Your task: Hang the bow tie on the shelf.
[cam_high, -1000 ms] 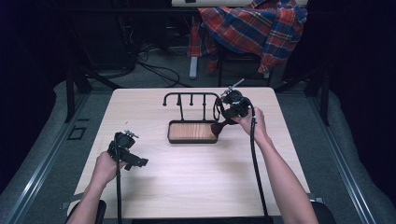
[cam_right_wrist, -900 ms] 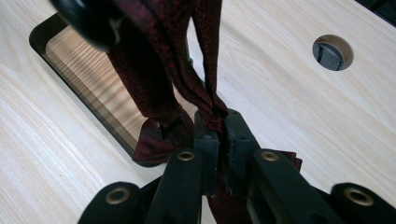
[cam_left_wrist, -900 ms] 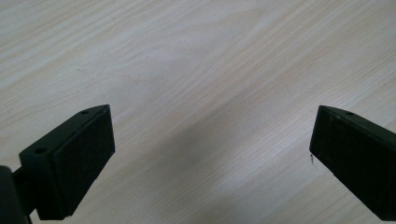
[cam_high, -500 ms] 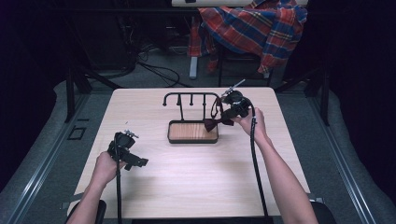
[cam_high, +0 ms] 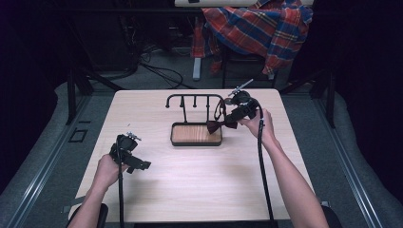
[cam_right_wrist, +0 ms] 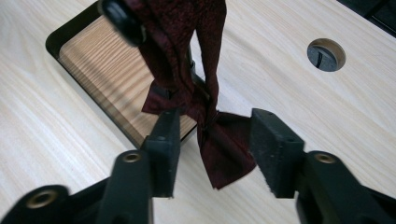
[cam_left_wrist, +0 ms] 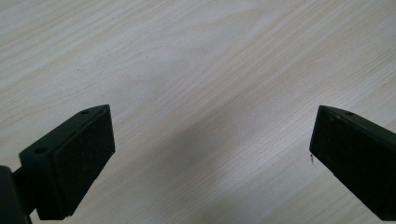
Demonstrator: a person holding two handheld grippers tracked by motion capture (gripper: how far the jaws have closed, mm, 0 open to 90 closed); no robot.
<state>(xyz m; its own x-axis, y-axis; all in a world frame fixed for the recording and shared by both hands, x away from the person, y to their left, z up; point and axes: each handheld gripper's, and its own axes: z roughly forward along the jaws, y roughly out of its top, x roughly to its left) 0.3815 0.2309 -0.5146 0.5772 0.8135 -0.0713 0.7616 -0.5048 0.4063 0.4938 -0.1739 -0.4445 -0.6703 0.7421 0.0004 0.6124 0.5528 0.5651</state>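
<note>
A dark red bow tie (cam_high: pixel 221 126) hangs by its strap from the right end of a black hook rack (cam_high: pixel 195 98), which stands on a wooden base with a black rim (cam_high: pixel 196 135). In the right gripper view the bow tie (cam_right_wrist: pixel 219 140) lies between the jaws of my right gripper (cam_right_wrist: pixel 215 119), which stand apart on either side of its knot. That right gripper (cam_high: pixel 229 122) is at the rack's right side. My left gripper (cam_high: pixel 141 164) rests at the table's left, and in its own view the left gripper (cam_left_wrist: pixel 210 119) is wide open over bare wood.
The light wooden table (cam_high: pixel 199 190) has a round cable hole (cam_right_wrist: pixel 326 54) near its far right. A plaid shirt (cam_high: pixel 261 28) drapes over a chair behind the table. Cables trail from both grippers towards the person.
The right gripper has come down and left from the rack's top, and the bow tie now hangs lower beside the base. The left gripper has not moved.
</note>
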